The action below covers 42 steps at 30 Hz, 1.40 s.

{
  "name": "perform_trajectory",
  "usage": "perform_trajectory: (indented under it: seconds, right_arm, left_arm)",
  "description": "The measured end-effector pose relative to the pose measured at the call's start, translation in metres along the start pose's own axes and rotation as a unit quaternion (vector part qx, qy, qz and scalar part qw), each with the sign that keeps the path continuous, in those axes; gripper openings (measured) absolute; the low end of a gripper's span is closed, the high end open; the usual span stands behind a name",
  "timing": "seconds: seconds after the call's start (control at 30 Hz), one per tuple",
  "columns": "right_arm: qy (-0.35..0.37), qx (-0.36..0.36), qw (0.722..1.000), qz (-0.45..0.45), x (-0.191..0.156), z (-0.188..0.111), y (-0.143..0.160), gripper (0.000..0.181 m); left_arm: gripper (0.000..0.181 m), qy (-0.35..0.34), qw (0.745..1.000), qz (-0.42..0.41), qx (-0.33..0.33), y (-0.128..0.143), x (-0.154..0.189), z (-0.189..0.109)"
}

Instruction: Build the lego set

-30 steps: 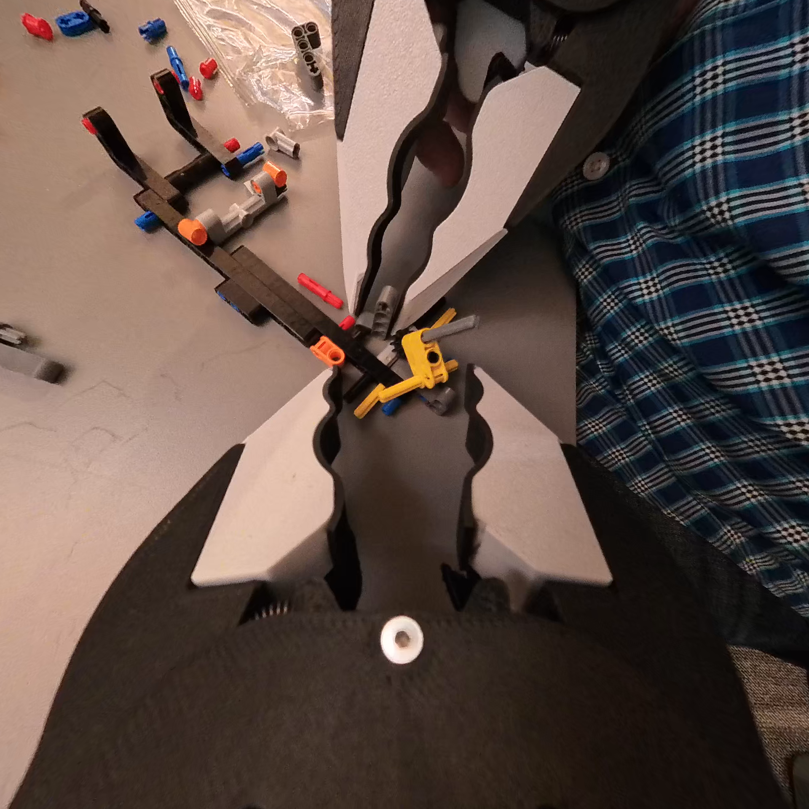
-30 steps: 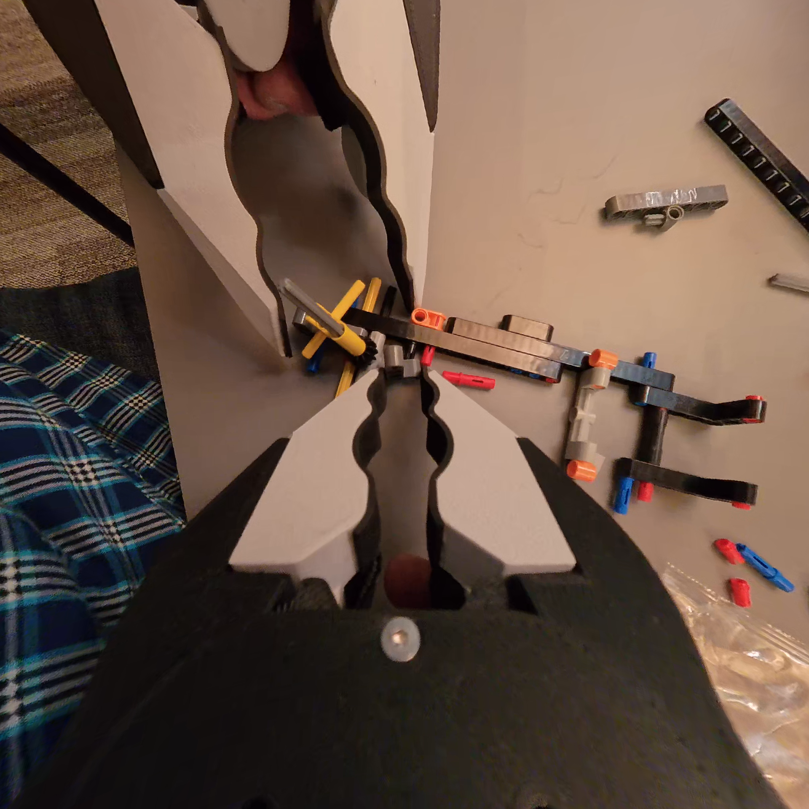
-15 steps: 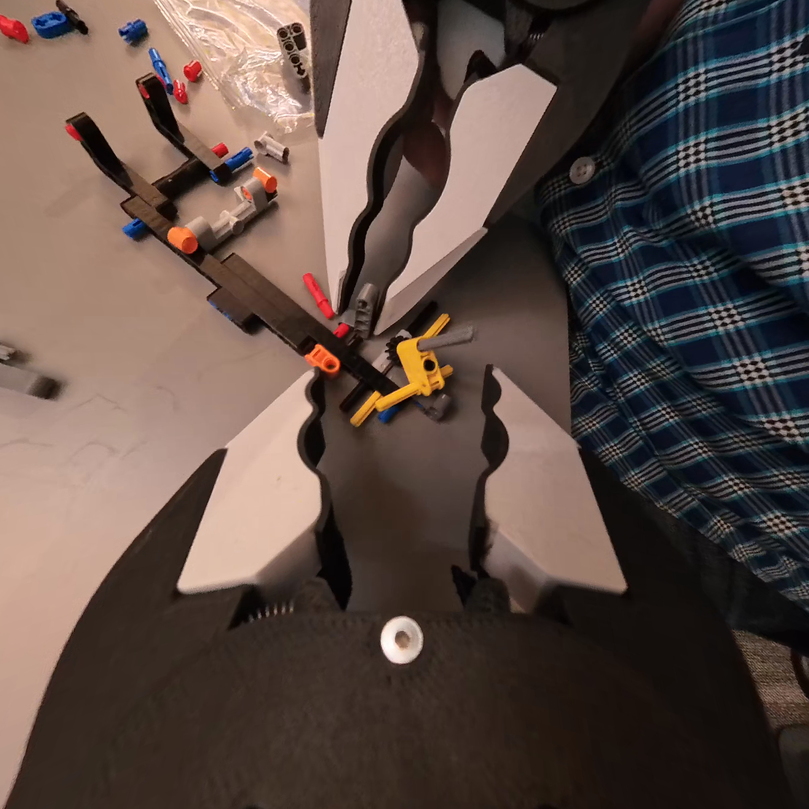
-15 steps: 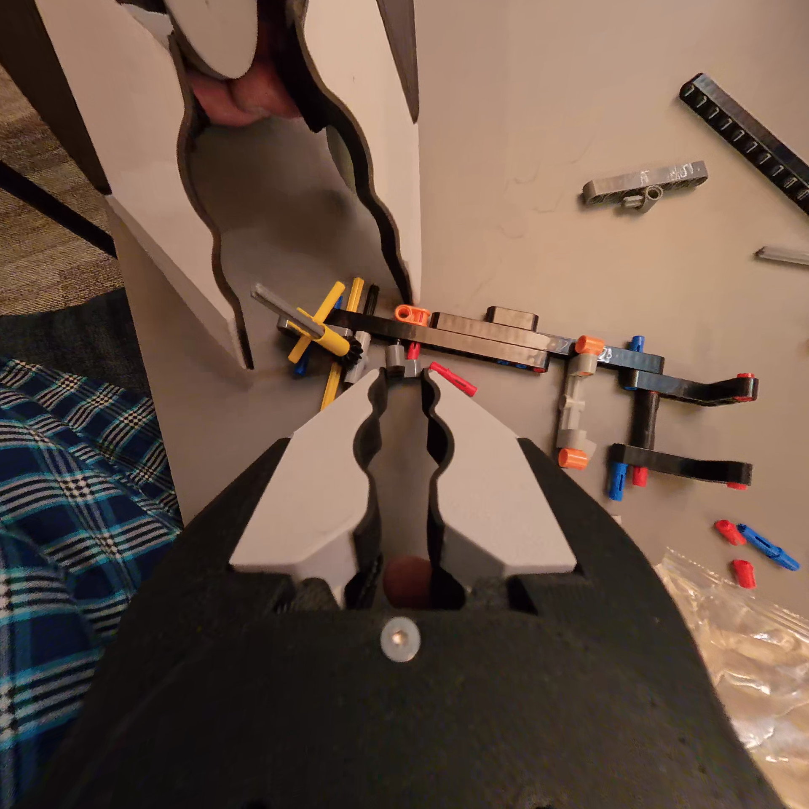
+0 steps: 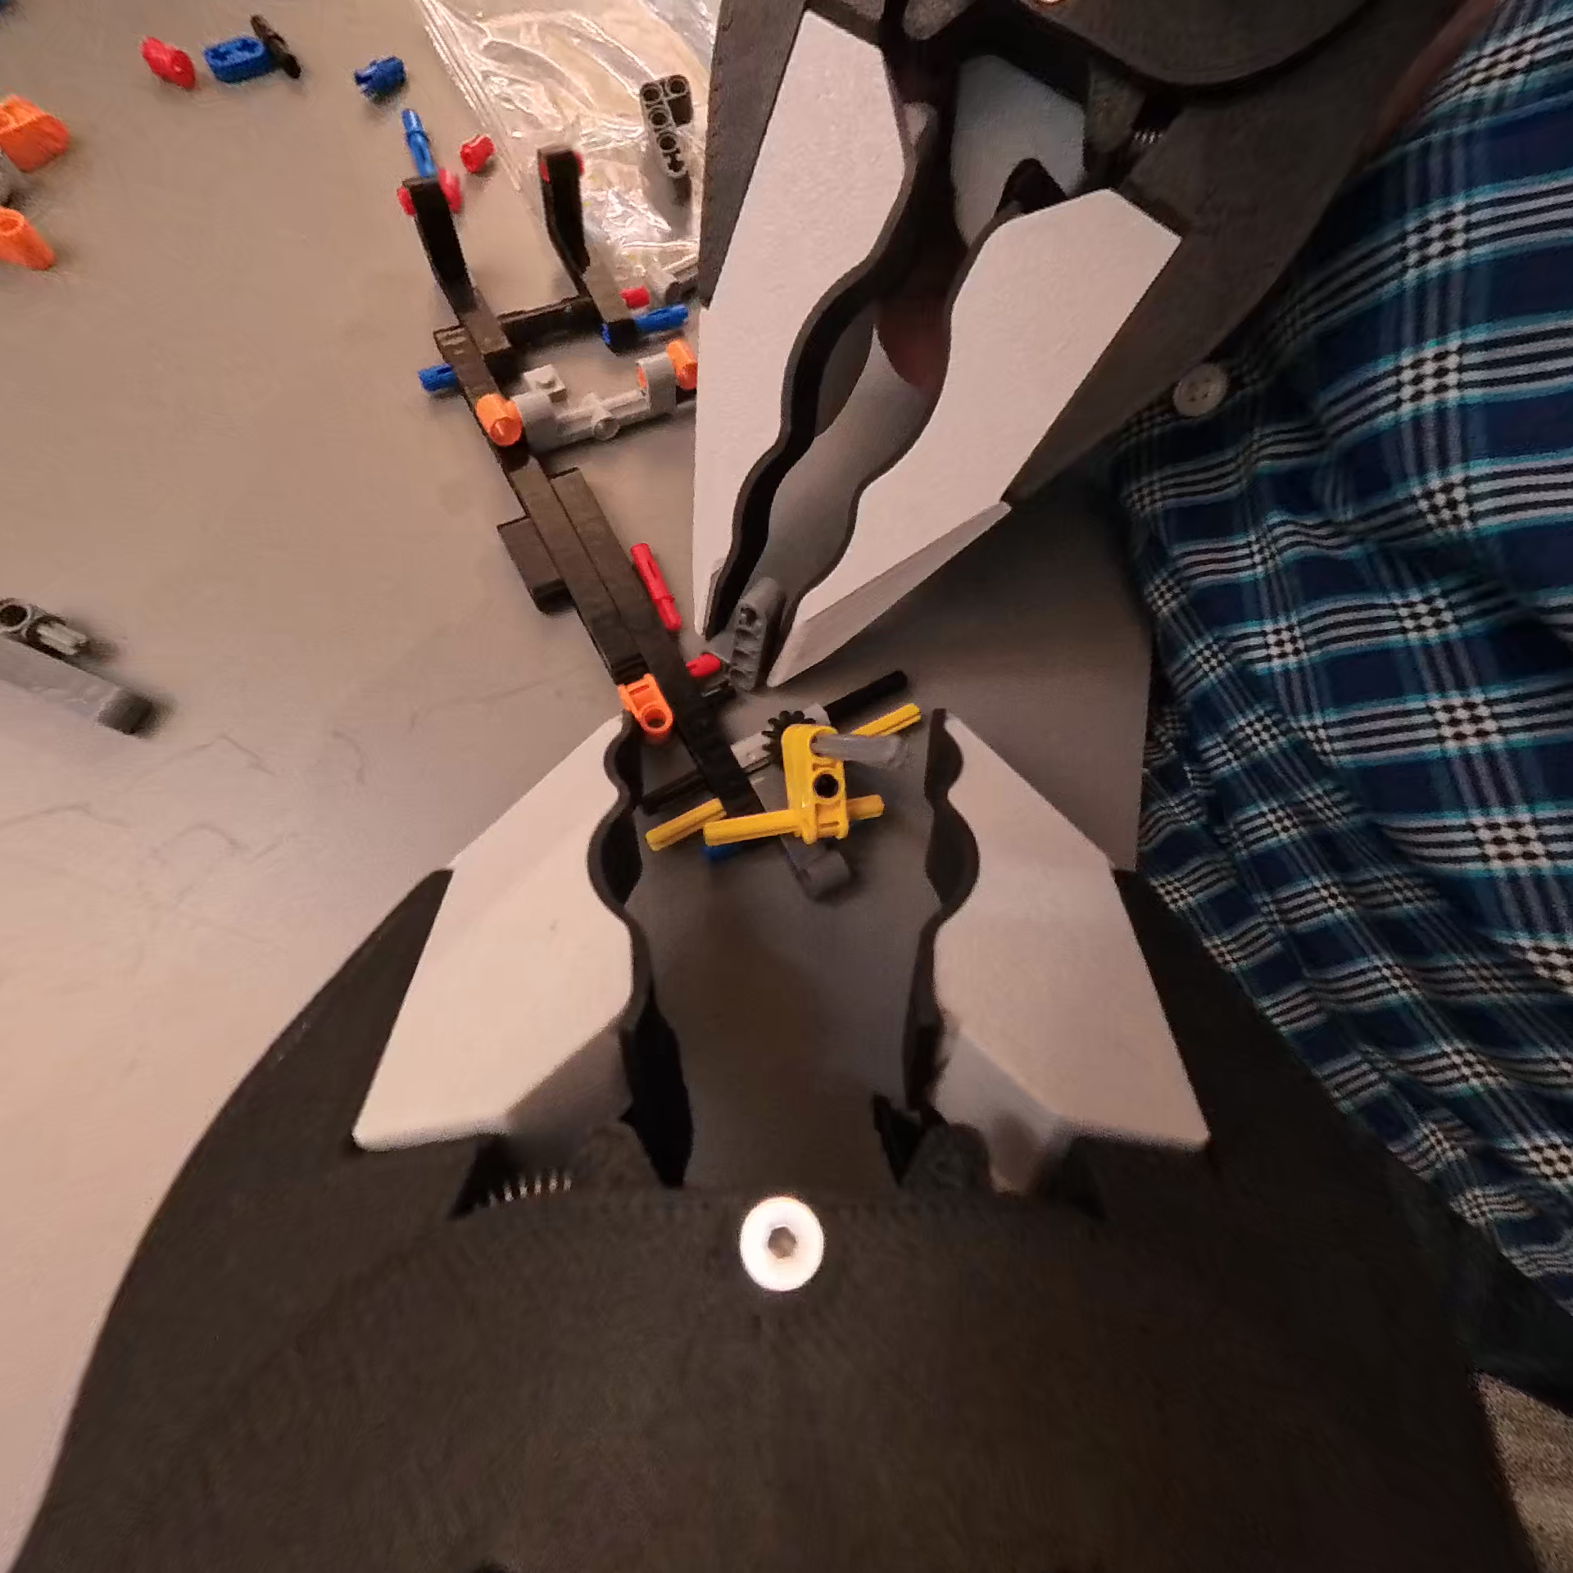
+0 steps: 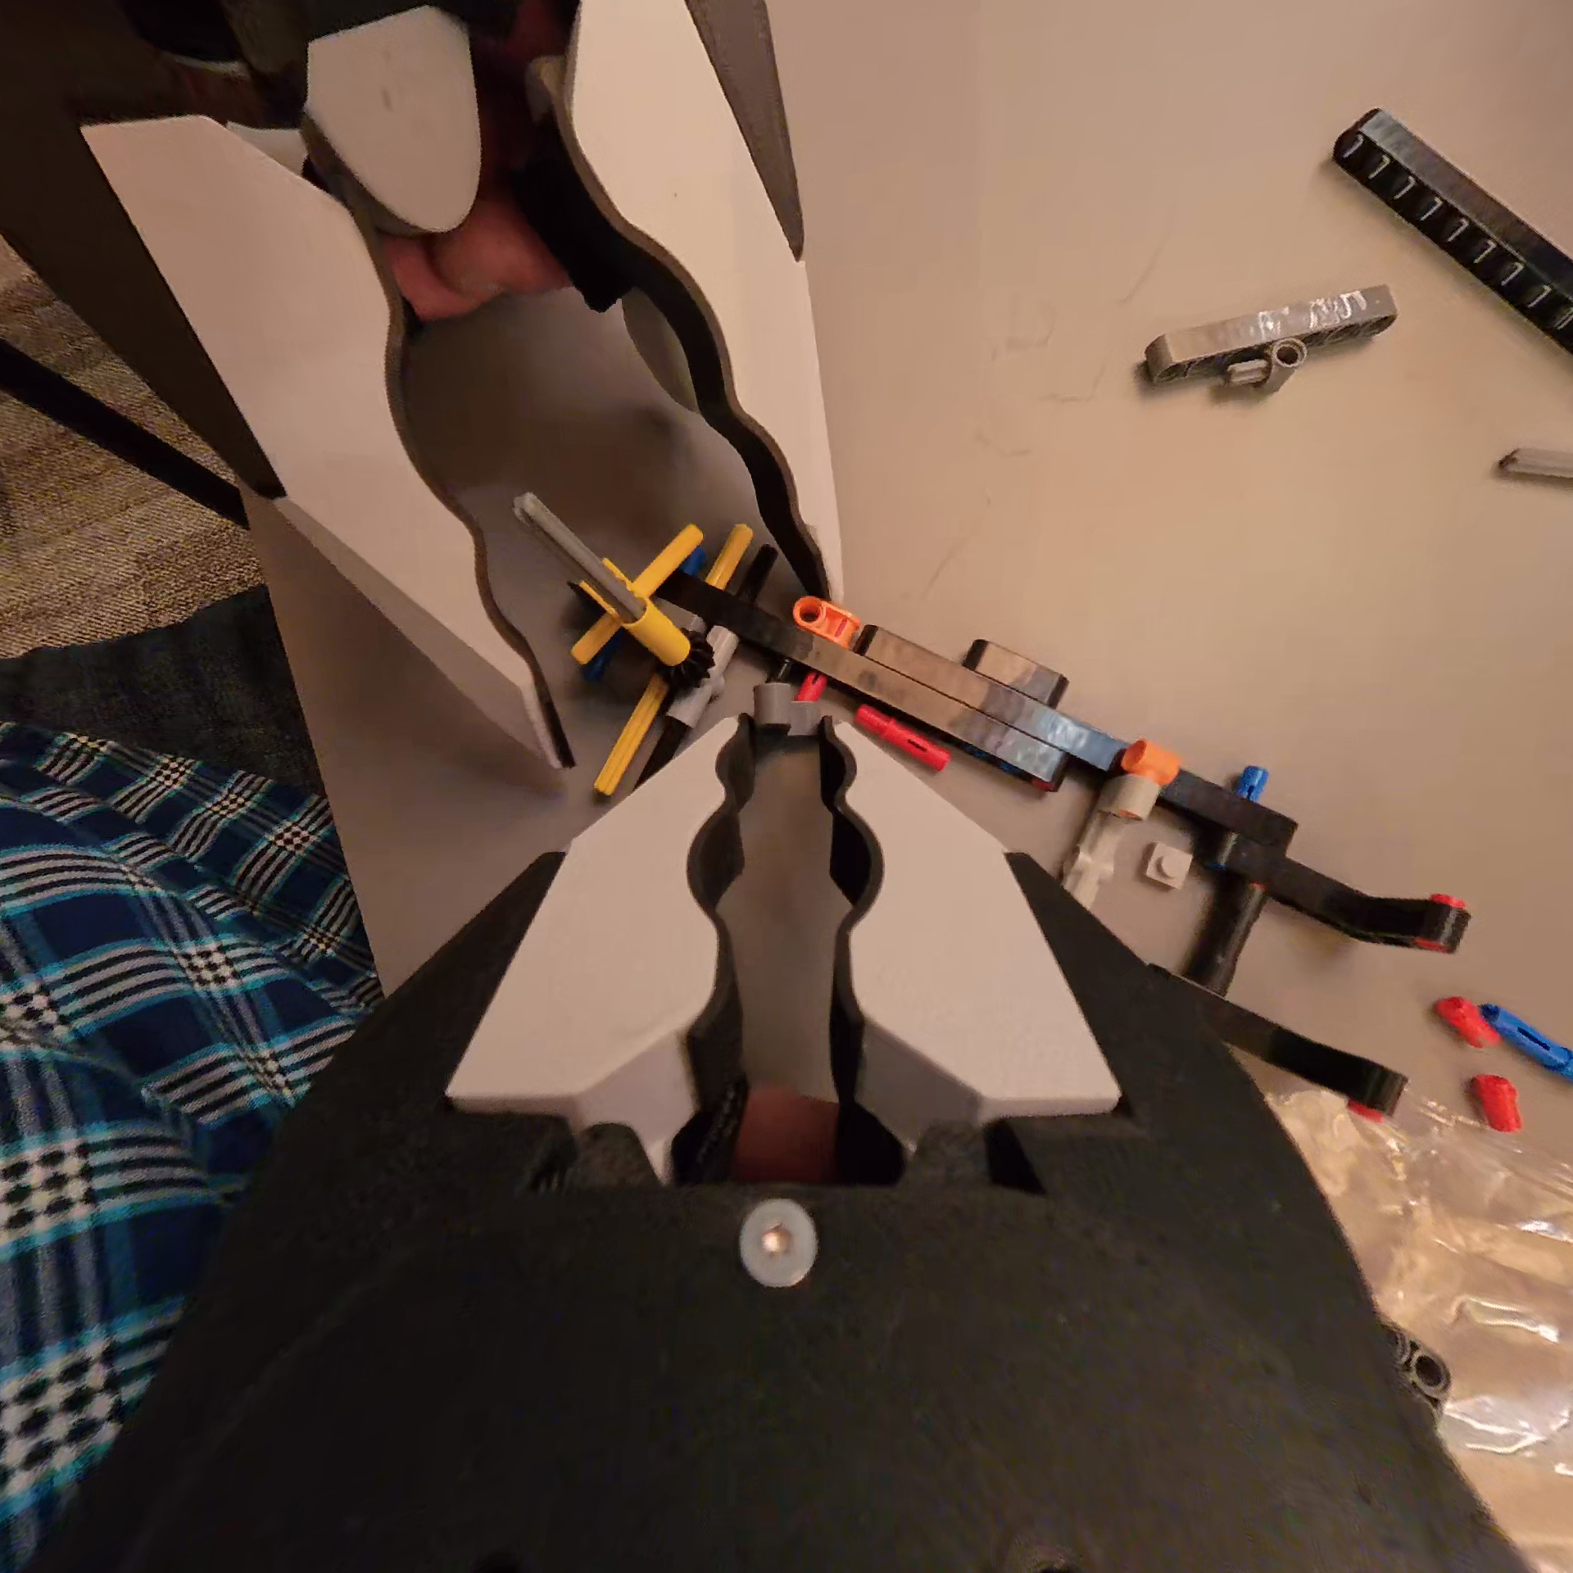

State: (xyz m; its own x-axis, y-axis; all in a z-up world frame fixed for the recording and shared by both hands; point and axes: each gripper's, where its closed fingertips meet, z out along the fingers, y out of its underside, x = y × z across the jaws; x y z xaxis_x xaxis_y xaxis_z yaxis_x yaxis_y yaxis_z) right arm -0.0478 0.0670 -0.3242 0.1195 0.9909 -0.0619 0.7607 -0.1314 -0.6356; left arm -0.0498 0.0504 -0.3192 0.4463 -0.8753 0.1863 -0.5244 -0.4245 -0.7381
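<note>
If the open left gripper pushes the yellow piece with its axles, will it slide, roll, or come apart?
The yellow connector probably would not roll: crossed yellow axles stick out sideways. It looks light, so the left gripper would likely slide it across the smooth table. The grey axle might shift or pull loose.

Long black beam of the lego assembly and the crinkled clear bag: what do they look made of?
Long black beam: apparently hard moulded plastic, glossy, with bluish glare on its flat face. Crinkled clear bag: probably thin plastic film, see-through, wrinkled, with bright highlights.

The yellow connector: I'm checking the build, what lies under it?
Under the yellow connector lie a yellow axle, a grey piece and a blue pin tip; how they join is hidden.
</note>
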Motion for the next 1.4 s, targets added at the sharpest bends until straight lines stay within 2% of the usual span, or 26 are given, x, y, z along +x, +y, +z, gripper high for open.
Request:
perform_trajectory:
  seconds: [0.23,0.33,0.43,0.53,0.6,0.7,1.4]
  right_arm:
    - [-0.004,0.003,1.0,-0.009,0.0,0.0,-0.002,0.013]
    - [-0.007,0.004,1.0,-0.01,-0.001,0.0,-0.002,0.013]
    - [-0.006,0.004,1.0,-0.012,-0.001,0.0,-0.002,0.013]
    - [-0.006,0.001,1.0,-0.01,-0.001,0.001,-0.001,0.013]
    - [-0.007,0.003,1.0,-0.009,-0.001,0.002,-0.002,0.013]
    - [-0.007,0.004,1.0,-0.009,0.0,0.002,-0.003,0.013]
    - [0.025,-0.012,0.999,-0.026,0.008,-0.002,0.003,0.012]
  left_arm:
    - [0.063,0.016,1.0,-0.019,0.01,0.004,0.003,-0.012]
    - [0.052,0.045,0.999,-0.014,0.014,0.005,0.003,-0.025]
    - [0.053,0.067,0.997,0.008,-0.021,0.018,-0.001,-0.023]
    - [0.053,0.087,0.996,0.024,-0.01,0.011,-0.002,-0.025]
    - [0.052,0.089,0.995,0.036,-0.026,0.015,-0.005,-0.021]
    - [0.044,0.107,0.993,0.044,-0.022,0.012,0.0,-0.014]
    - [0.038,0.053,0.999,-0.002,-0.006,0.0,0.007,0.002]
